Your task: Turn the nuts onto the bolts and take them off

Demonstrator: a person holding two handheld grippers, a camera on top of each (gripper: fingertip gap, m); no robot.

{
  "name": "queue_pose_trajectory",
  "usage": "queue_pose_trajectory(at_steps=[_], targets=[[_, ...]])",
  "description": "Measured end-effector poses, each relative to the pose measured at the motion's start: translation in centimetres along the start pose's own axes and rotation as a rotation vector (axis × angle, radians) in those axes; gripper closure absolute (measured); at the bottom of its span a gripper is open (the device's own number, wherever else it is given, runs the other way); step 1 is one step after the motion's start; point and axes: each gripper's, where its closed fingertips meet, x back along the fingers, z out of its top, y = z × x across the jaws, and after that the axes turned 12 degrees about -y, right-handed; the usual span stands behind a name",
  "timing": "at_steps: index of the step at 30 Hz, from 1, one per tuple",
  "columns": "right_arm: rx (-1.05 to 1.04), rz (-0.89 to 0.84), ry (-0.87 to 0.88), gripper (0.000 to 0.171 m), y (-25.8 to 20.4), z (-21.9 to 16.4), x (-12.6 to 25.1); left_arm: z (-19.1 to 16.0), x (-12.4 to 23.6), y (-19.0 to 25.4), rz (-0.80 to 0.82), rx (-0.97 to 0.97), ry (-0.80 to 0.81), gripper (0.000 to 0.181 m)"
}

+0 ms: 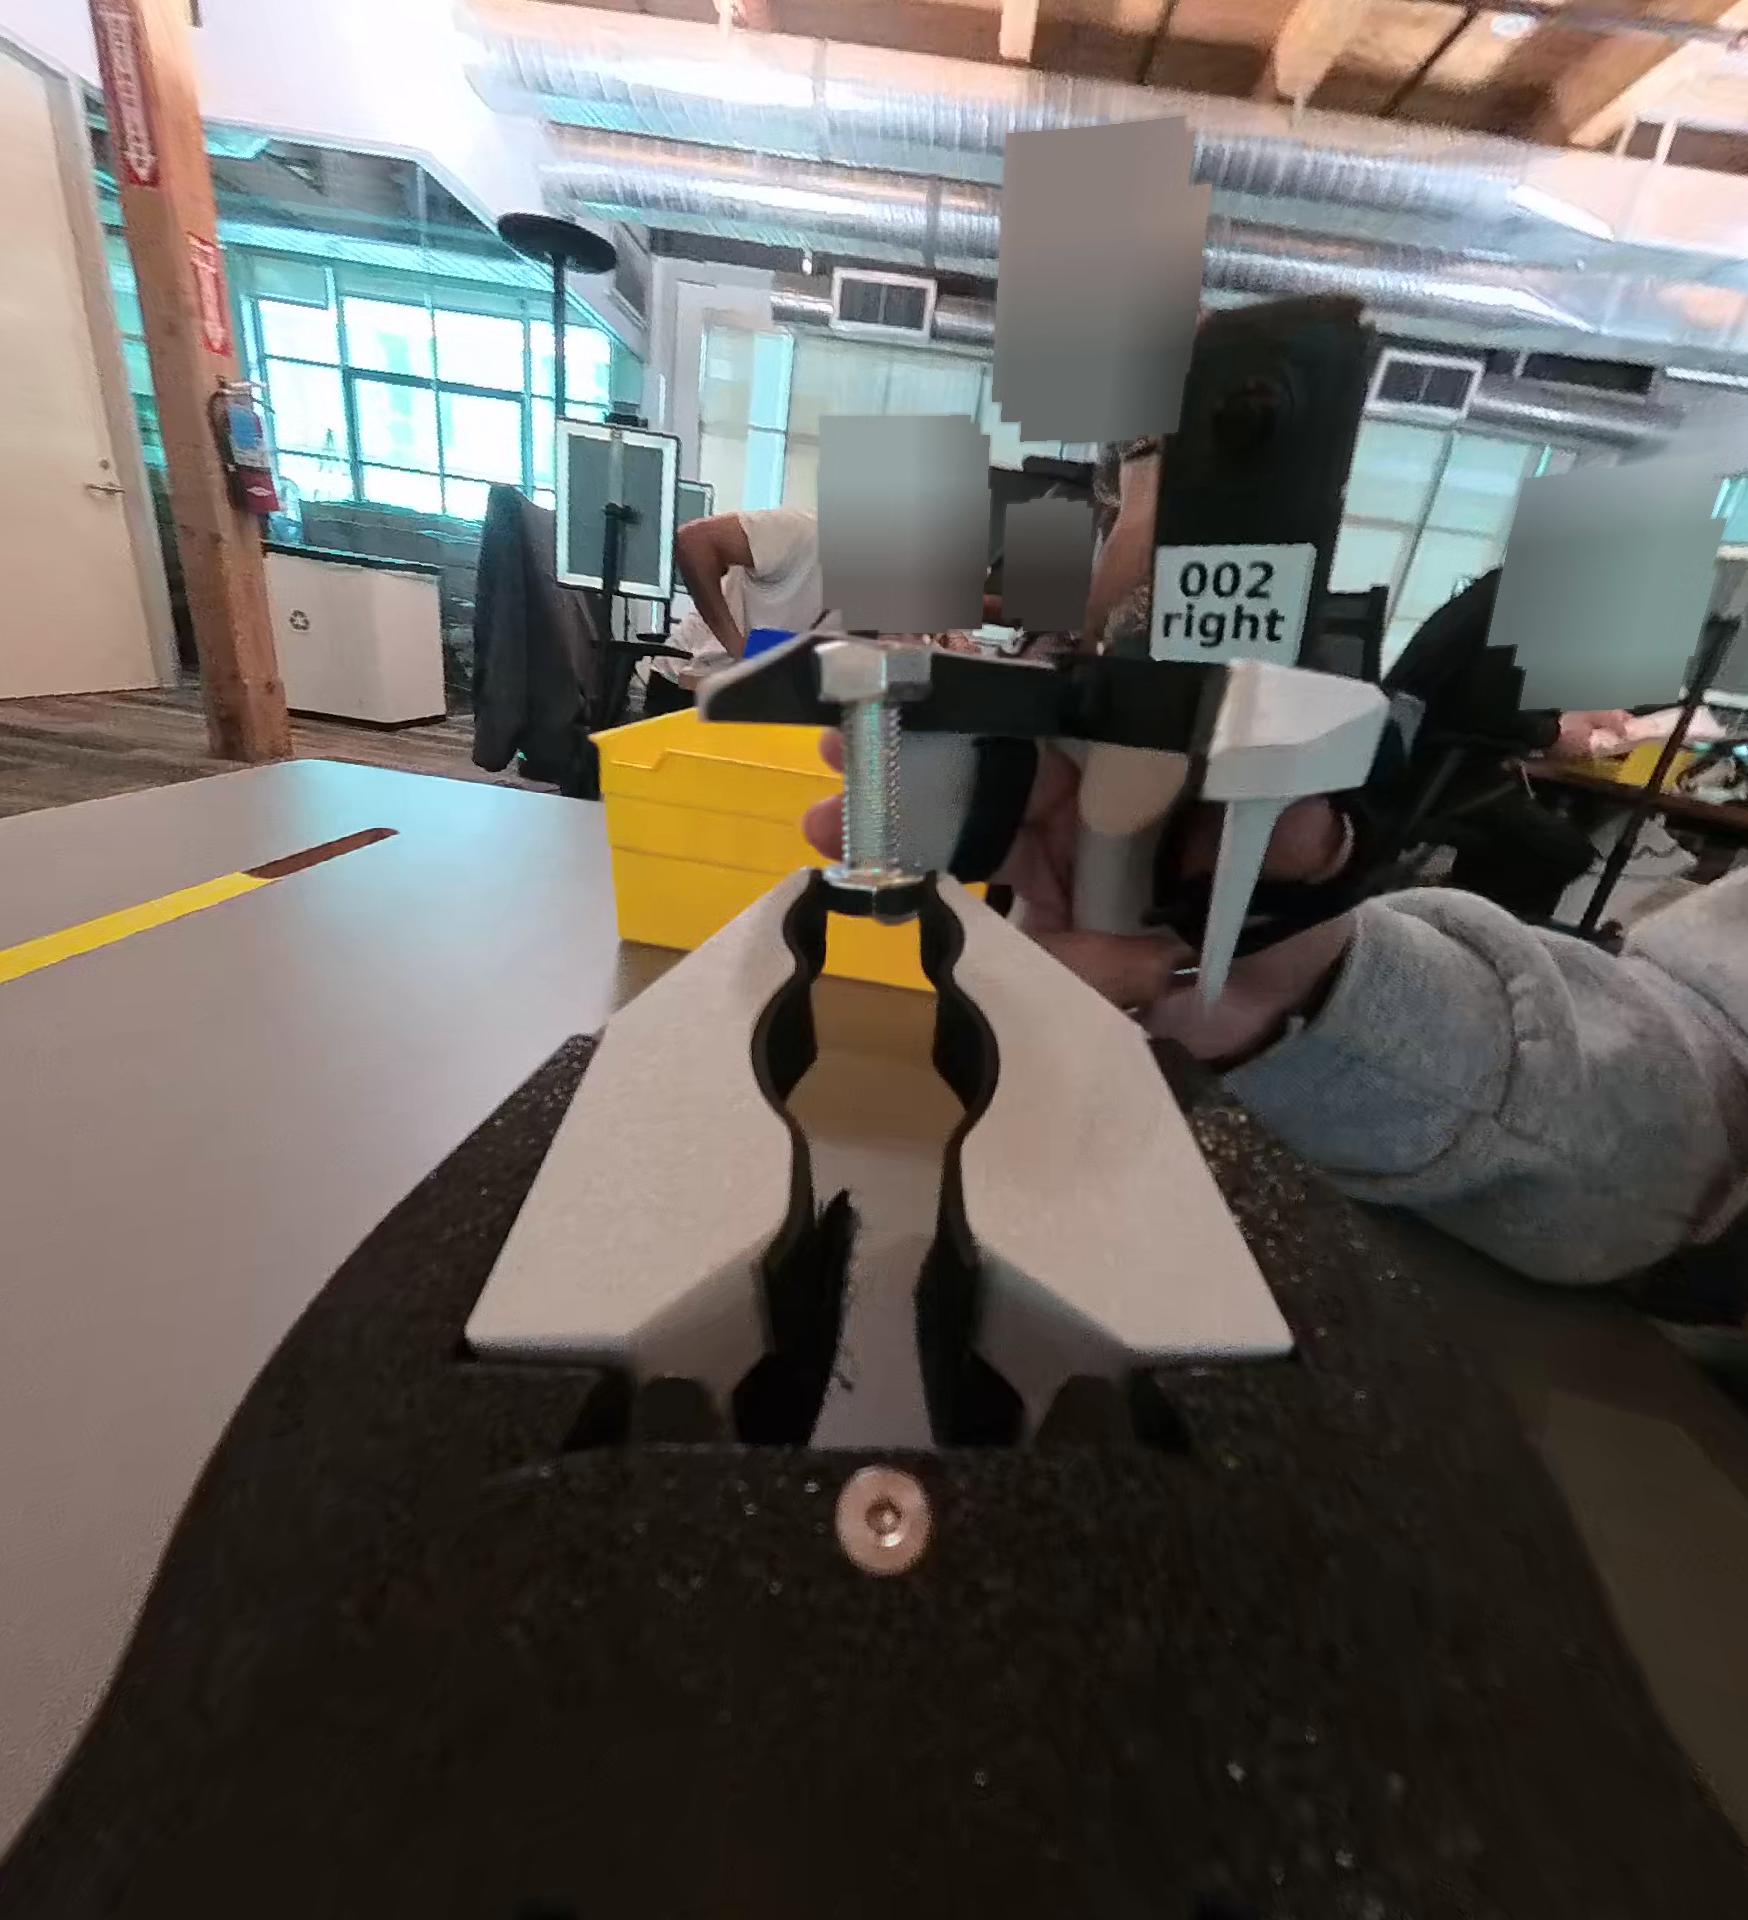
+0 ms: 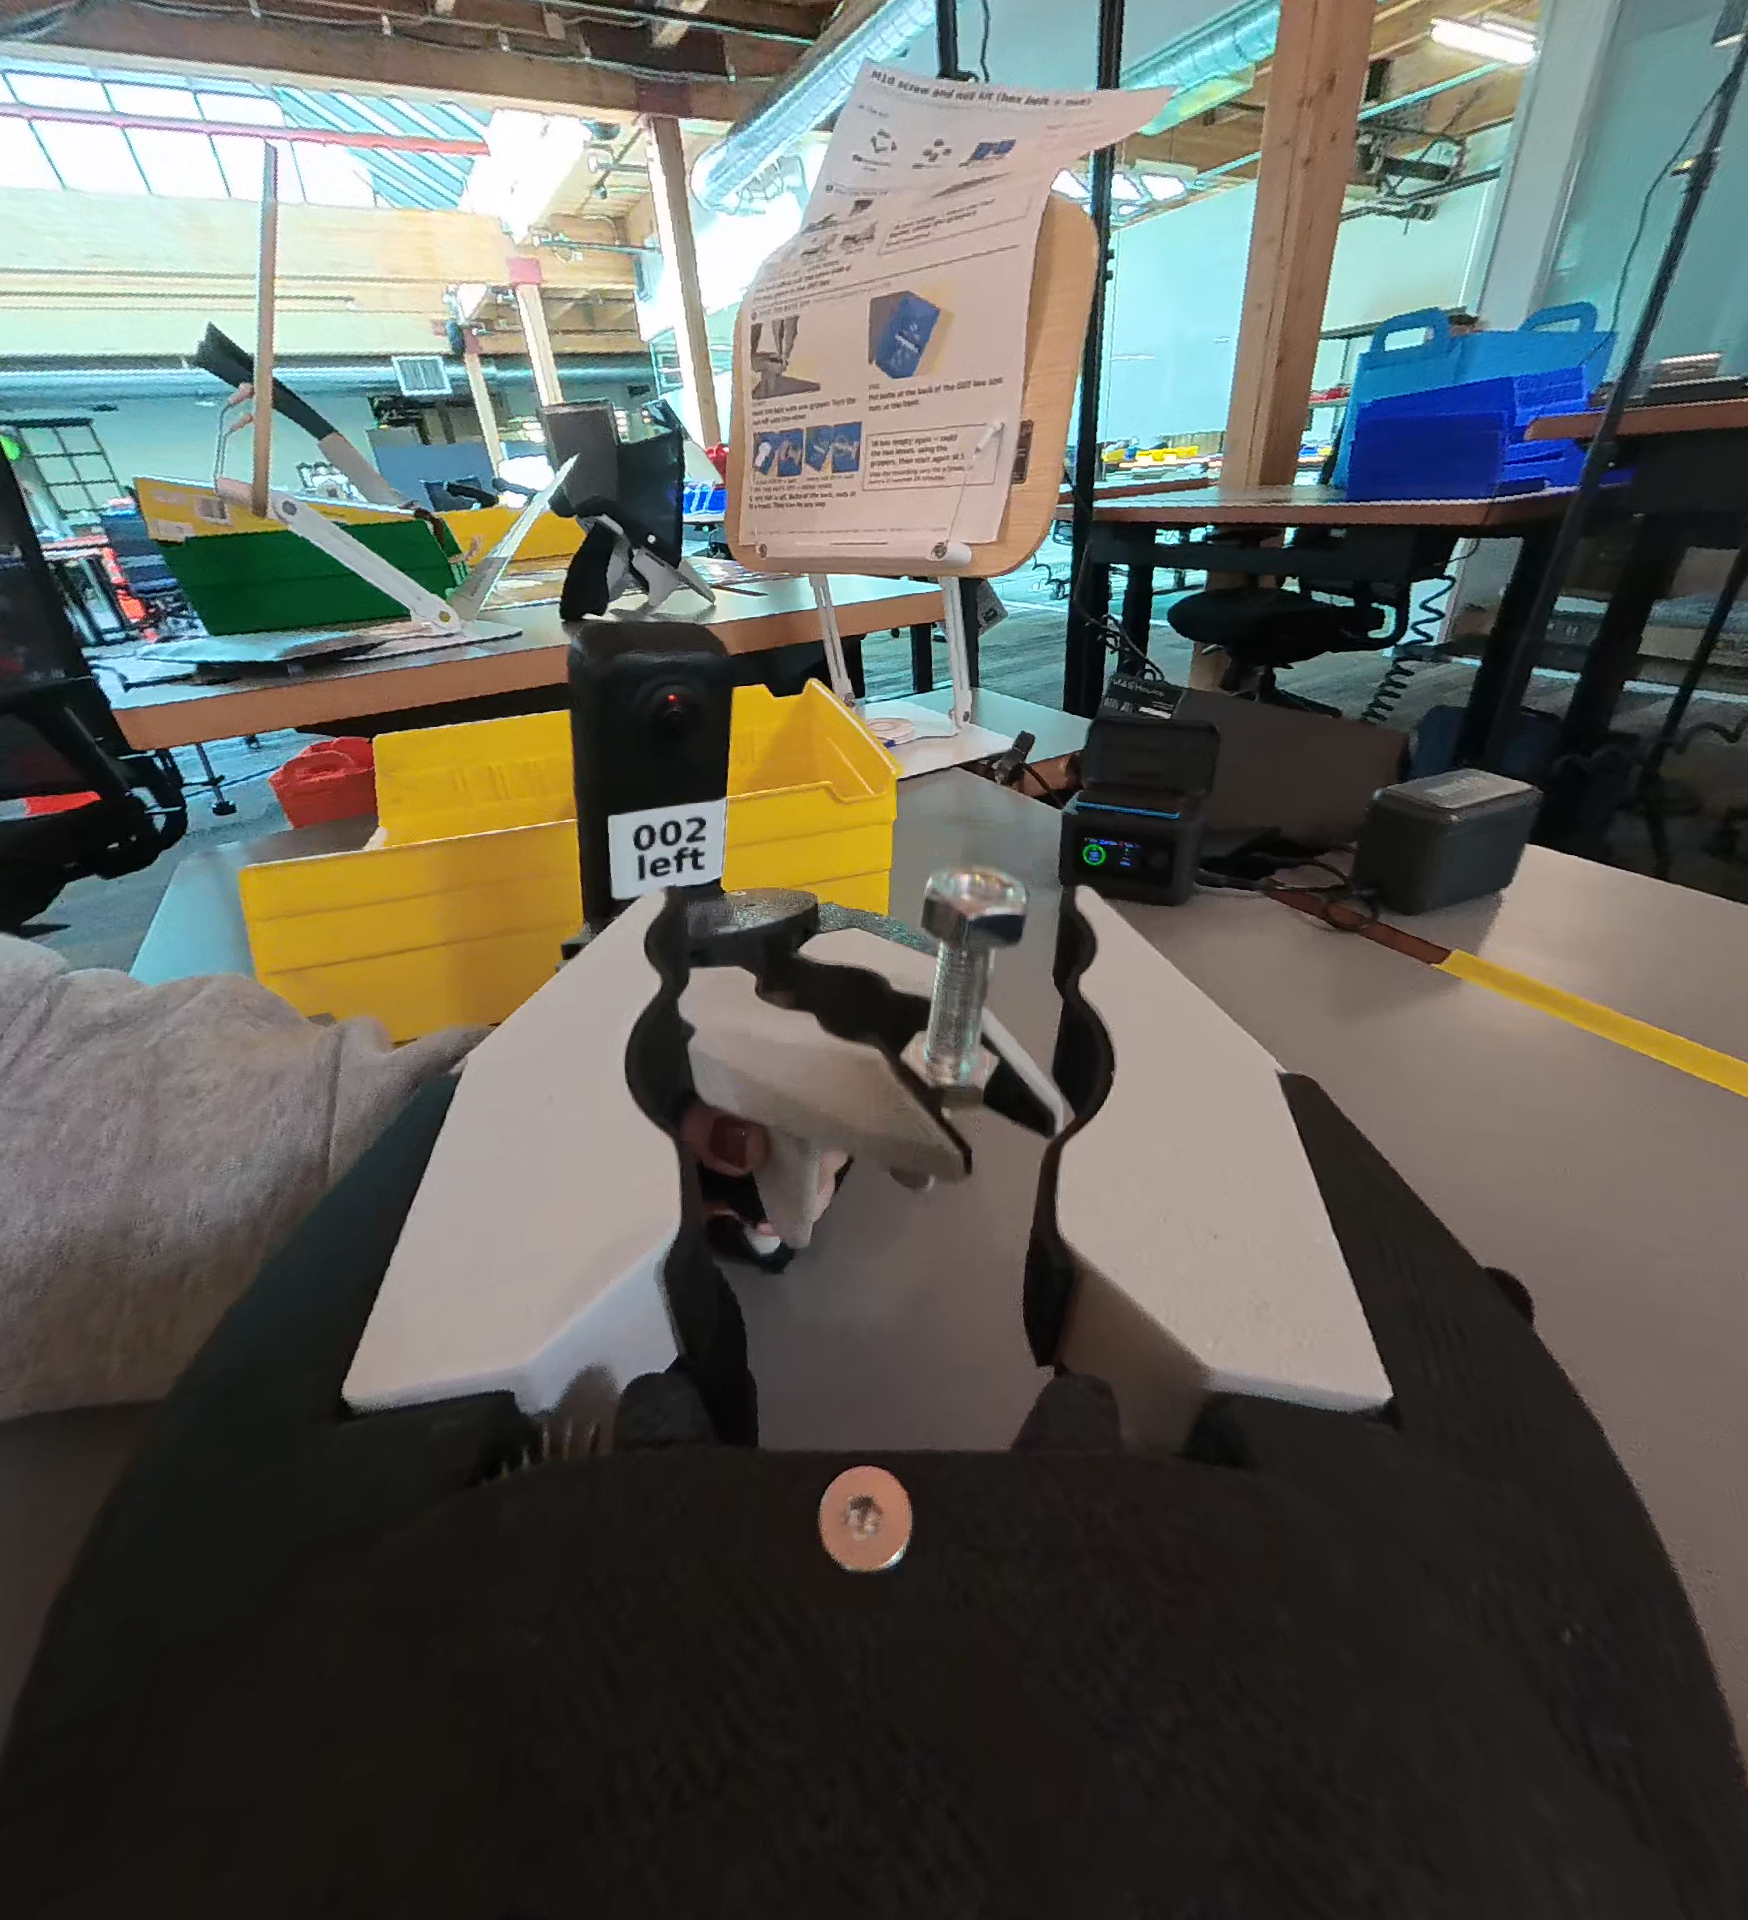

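A silver bolt (image 1: pixel 870 790) stands upright above the table, head up, with a nut (image 1: pixel 875 896) on its lower end. My left gripper (image 1: pixel 875 909) is shut on the nut with its fingertips. My right gripper (image 2: pixel 870 925) is open. The bolt's head (image 2: pixel 974 904) sits between its fingers, close to the right finger (image 2: pixel 1161 1091) and apart from the left one. In the left wrist view the right gripper (image 1: pixel 735 701) lies level around the bolt's head. In the right wrist view the left gripper (image 2: pixel 953 1096) holds the nut (image 2: pixel 943 1070) from below.
Stacked yellow bins (image 2: pixel 413 904) stand just behind the grippers and also show in the left wrist view (image 1: pixel 704 821). The grey table (image 1: pixel 226 1143) carries a yellow tape line (image 2: pixel 1628 1039). A black device (image 2: pixel 1140 821), a grey box (image 2: pixel 1441 842) and a sheet stand (image 2: pixel 911 343) are at the back right. The tips of one gripper are about 5 cm away from the tips of the other.
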Motion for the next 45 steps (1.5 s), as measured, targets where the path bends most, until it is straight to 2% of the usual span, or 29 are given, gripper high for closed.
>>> queue_pose_trajectory(at_steps=[9,16,29,35,42,45], targets=[[-0.009,0.018,-0.002,0.107,-0.1,-0.7,0.5,0.7,0.9,-1.3,0.031,0.077,0.067,0.166],[0.019,-0.008,0.007,0.102,0.1,-0.3,0.3,0.1,0.1,0.0,0.002,0.002,0.005,0.166],[0.017,0.054,0.092,0.100,-0.9,1.0,0.7,-0.4,-0.5,0.8,-0.035,-0.026,-0.037,0.166],[0.044,0.057,0.096,0.106,-1.1,1.0,1.7,0.2,0.4,-0.4,0.023,0.009,0.015,0.166],[0.044,0.065,0.082,0.102,-1.1,1.2,0.6,-0.2,-0.4,0.8,-0.023,-0.034,-0.021,0.166],[0.056,0.069,0.085,0.103,-1.4,1.2,0.9,0.0,-0.1,0.2,0.006,-0.014,-0.003,0.166]])
